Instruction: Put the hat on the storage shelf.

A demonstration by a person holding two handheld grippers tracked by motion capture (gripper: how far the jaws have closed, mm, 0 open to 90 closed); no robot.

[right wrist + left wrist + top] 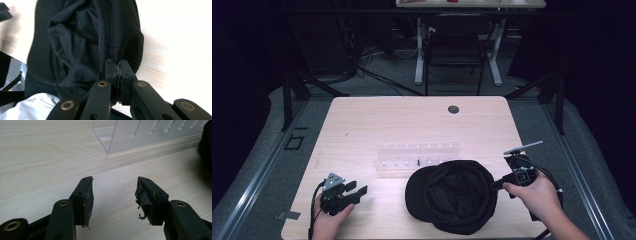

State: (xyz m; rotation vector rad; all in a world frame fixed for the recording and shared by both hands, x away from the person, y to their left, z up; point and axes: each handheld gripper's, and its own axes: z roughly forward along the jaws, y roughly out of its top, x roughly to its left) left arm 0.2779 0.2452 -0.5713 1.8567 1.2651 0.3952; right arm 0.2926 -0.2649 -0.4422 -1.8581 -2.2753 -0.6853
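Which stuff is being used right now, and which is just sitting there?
In use: cap, pinched at its edge by the right gripper.
Just sitting: clear rack, left gripper open over the table, chair behind.

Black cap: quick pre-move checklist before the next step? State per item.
1. Right gripper shut on the black cap at its rim: ok, the jaws pinch the fabric edge.
2. Left gripper open and free: ok, jaws apart, nothing between them, above bare table.
3. Left jaw pads intact: not ok, the lining looks torn and frayed.
4. Cap apart from the clear acrylic rack: cannot tell, in the high view the cap's far edge meets the rack's near edge.
5. How deep the fabric sits in the right grip: cannot tell.
6. Cap lies opening up: ok, its inner lining shows.
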